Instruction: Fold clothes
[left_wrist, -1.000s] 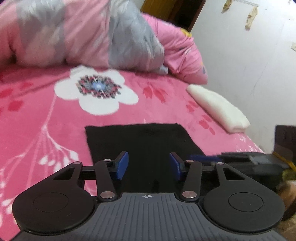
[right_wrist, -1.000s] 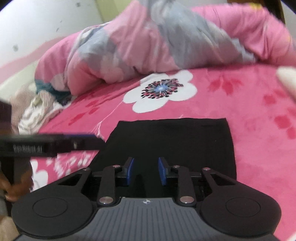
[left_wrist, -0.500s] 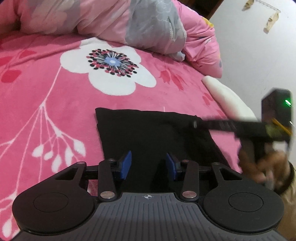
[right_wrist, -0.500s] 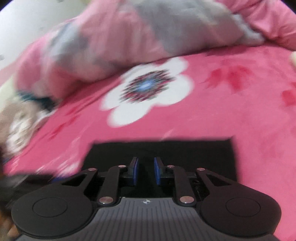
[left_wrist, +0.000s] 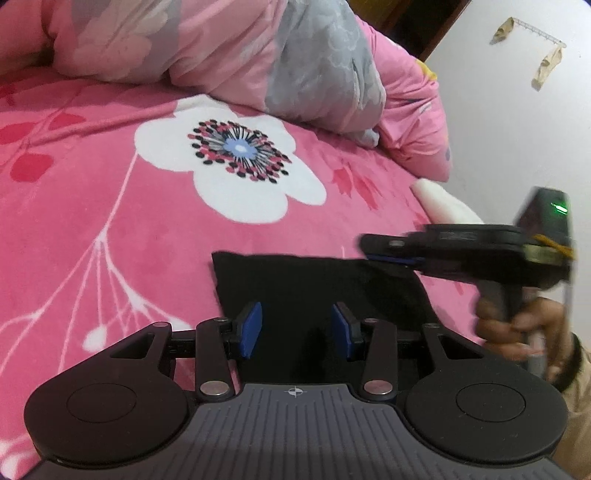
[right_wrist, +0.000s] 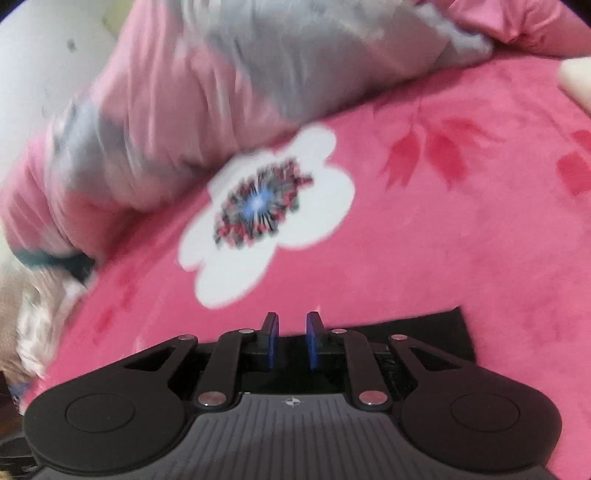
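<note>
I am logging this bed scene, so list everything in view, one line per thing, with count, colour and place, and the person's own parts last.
black cloth: one, black, folded flat on the blanket, under both tongs.
blanket: one, pink with a big white flower, covers the bed.
quilt: one, pink and grey, bunched at the far end of the bed.
white roll: one, white, near the wall at the bed's right edge.
wall: one, white, right of the bed, bits of tape stuck high up.
pale clothes: a heap, beige and white, at the bed's left edge, blurred.
left tongs: one, black with blue pads, open over the cloth.
right tongs: one, same make, narrow gap after closing, at the cloth's far edge.
hand: one, holds the right tongs' handle.
</note>
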